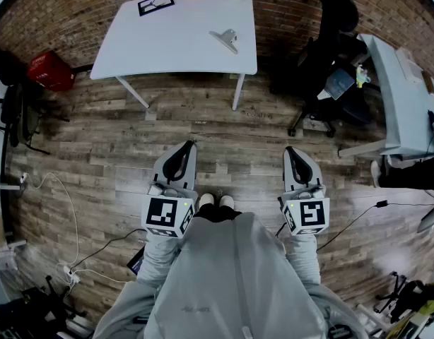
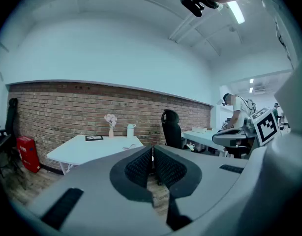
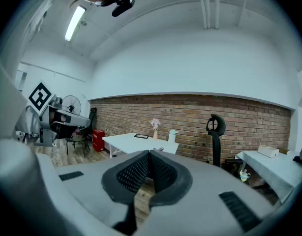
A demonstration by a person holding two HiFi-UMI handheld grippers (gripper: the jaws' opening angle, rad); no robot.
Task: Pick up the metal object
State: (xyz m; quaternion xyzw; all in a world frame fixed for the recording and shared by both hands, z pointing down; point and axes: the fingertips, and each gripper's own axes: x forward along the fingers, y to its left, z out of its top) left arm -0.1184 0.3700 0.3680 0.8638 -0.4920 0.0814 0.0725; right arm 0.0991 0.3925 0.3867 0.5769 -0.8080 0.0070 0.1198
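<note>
A: Grey sweatshirt [image 1: 231, 274] fills the bottom of the head view. Both tongs are held out roughly level over the plank floor [image 1: 224, 126]. Left gripper [image 1: 183, 154] and right gripper [image 1: 296, 159] each have their pads pressed together with nothing between them. Each gripper view shows the same.

B: And the metal object?

A: Metal object [image 1: 226, 39] lies on the white table [image 1: 167, 48], near the table's right edge, upper centre of frame. It is well apart from both tongs, ahead of them, with open floor between.

B: How does it lie?

A: Long axis runs diagonally, upper left to lower right.

B: Which hand is nearer?

A: It sits between the two, a shade toward the left gripper, with little in it. My judgement is that the person must close in first and spread the jaws.
</note>
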